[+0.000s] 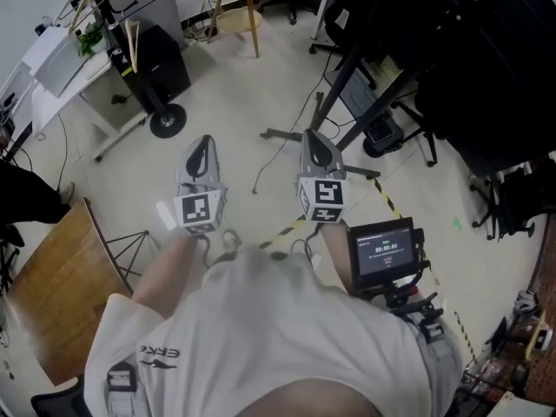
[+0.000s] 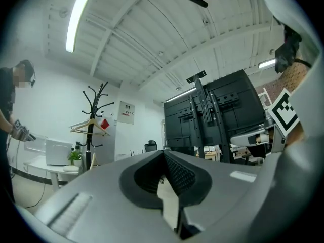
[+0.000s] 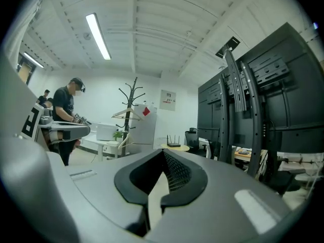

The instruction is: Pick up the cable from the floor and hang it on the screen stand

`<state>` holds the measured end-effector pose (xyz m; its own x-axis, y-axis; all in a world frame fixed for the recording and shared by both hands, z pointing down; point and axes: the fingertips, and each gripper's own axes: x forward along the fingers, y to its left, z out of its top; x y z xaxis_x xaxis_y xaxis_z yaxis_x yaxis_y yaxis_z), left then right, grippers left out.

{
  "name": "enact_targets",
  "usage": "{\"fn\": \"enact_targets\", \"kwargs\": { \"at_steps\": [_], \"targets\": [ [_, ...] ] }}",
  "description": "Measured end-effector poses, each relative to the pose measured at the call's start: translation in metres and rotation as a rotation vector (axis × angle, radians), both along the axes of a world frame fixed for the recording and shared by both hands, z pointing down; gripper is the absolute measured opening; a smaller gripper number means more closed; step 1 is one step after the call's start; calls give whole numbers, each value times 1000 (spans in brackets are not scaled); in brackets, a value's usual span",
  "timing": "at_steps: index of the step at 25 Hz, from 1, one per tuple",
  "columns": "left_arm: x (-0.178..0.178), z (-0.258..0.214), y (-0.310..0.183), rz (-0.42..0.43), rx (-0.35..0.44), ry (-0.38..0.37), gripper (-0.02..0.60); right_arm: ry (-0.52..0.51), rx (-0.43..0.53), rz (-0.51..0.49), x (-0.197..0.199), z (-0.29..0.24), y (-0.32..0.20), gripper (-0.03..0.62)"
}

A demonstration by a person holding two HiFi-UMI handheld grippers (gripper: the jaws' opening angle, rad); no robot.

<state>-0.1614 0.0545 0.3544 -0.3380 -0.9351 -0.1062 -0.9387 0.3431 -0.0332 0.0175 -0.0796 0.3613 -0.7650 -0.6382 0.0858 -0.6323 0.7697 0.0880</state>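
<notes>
Pointing forward and level, side by side, left gripper (image 1: 204, 144) and right gripper (image 1: 314, 137) both have fingers closed together.

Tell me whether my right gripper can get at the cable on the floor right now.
Probably yes. The cable lies on bare floor just ahead of the right gripper, nothing between them. But the gripper points level with jaws shut, so it must dip and open first.
</notes>
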Motion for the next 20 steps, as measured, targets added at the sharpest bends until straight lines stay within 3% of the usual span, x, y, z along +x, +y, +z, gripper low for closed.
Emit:
{"fn": "enact_targets", "kwargs": {
  "at_steps": [10,20],
  "targets": [
    [-80,-13,-52,100,20,-8,2,26,19,105,-60,-9,-28,14],
    [-104,9,-106,91,-28,4,2,53,-30,120,-79,18,-83,14]
  ]
}}
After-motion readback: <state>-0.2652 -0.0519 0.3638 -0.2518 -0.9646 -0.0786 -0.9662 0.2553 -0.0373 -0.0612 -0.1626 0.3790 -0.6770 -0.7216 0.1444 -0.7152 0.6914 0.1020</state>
